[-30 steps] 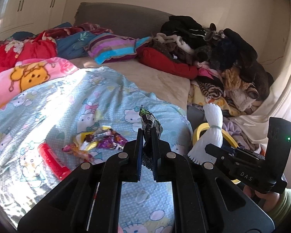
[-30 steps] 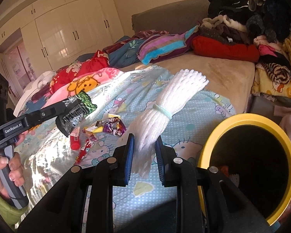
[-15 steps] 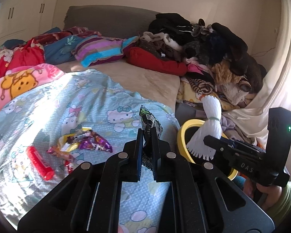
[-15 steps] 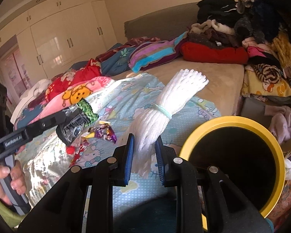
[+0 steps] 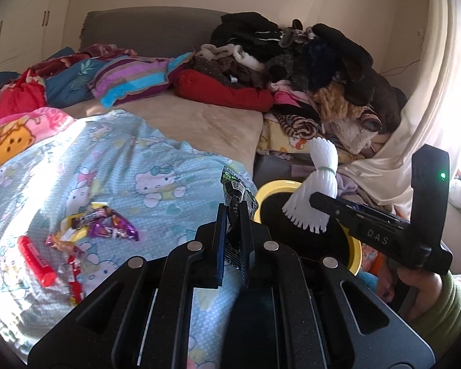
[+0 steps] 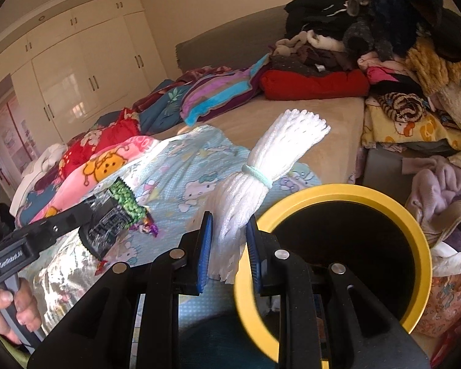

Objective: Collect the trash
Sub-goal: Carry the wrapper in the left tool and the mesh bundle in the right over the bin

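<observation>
My left gripper (image 5: 233, 212) is shut on a green and black snack wrapper (image 5: 235, 189), held above the bed's near edge; in the right wrist view the same wrapper (image 6: 112, 215) shows at the left. My right gripper (image 6: 229, 227) is shut on a white foam net bundle (image 6: 270, 160) tied with a pale band, seen from the left wrist as the bundle (image 5: 316, 190) over the bin. A yellow-rimmed bin (image 6: 415, 236) with a dark inside stands beside the bed, just right of both grippers; its rim (image 5: 273, 186) shows behind the left fingers.
Several candy wrappers (image 5: 101, 224) and a red tube (image 5: 35, 259) lie on the blue cartoon sheet (image 5: 123, 160). Piled clothes (image 5: 322, 70) fill the far right, pillows and blankets (image 5: 129, 77) the back. A person's hand (image 6: 6, 310) grips the left handle.
Both grippers have moved right across the bed toward the bin, each keeping its load. The bin now fills more of both views; the candy wrappers have slid left.
</observation>
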